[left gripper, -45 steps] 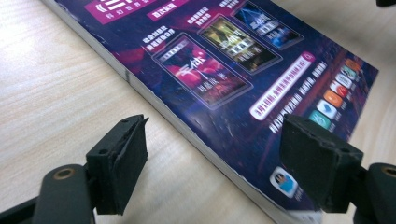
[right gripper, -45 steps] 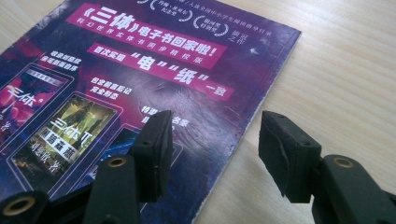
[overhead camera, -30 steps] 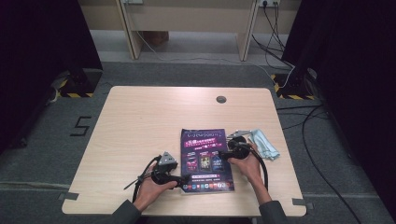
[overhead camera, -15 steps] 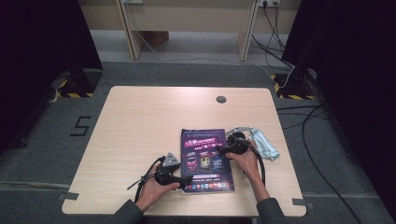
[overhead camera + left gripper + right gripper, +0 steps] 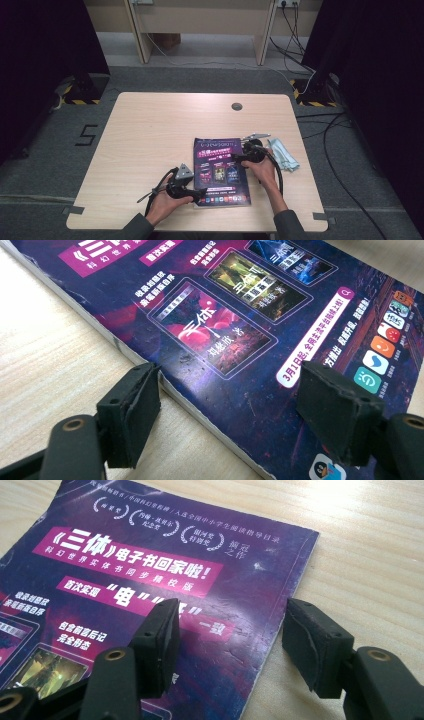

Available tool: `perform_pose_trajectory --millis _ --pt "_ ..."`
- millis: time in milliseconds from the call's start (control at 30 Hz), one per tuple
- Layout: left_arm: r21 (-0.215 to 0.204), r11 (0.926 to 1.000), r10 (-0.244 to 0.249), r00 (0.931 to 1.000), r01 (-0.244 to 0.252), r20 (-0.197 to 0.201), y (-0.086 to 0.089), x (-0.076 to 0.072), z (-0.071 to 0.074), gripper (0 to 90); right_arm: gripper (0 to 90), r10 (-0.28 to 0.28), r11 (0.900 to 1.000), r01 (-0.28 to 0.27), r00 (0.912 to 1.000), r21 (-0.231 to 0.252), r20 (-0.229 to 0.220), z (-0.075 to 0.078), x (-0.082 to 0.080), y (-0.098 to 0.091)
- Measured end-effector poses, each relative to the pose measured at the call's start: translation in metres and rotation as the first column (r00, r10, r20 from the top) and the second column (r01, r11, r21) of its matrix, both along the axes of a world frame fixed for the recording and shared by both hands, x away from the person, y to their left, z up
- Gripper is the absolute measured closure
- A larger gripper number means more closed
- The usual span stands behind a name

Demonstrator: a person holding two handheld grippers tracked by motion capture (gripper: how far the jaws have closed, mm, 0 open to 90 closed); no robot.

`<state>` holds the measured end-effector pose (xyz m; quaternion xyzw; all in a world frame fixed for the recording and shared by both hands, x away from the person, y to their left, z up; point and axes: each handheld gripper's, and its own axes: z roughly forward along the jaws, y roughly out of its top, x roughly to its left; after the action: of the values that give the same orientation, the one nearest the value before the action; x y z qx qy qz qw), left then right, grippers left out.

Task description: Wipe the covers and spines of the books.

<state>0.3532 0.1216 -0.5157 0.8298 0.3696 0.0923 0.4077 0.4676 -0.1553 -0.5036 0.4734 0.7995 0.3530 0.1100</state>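
Recording lab: black curtains (image 5: 45, 55), taped floor (image 5: 50, 150), cables (image 5: 345, 165).

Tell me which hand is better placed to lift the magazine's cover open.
Probably the right. The right gripper has its fingers straddling the magazine's loose edge. The left gripper straddles the opposite edge, which looks like the bound spine, better placed for holding it down.

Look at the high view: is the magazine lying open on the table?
No, the magazine lies shut and flat on the table, its purple cover facing up.
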Motion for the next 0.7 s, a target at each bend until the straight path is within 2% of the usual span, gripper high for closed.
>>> perform_pose_trajectory --millis 233,400,467,700 --pt "0.007 1.0 -0.007 1.0 0.007 0.004 0.0 0.0 0.0 24.8 47.7 -0.025 0.9994 0.025 0.9997 0.023 -0.003 0.0 0.0 -0.003" --pt "0.011 0.9999 -0.012 0.9999 0.012 0.005 0.0 0.0 0.0 25.0 55.7 -0.068 0.9884 0.074 0.9965 0.132 -0.049 -0.002 0.001 -0.014" --pt "0.013 0.9998 -0.013 0.9999 0.013 0.005 0.0 0.0 0.001 25.3 58.5 -0.066 0.988 0.069 0.9973 0.138 -0.032 -0.003 0.001 -0.016" --pt "0.016 0.9997 -0.018 0.9998 0.018 0.006 0.001 0.001 0.001 26.8 61.6 -0.07 0.9871 0.074 0.9969 0.142 -0.038 -0.001 -0.001 -0.015"
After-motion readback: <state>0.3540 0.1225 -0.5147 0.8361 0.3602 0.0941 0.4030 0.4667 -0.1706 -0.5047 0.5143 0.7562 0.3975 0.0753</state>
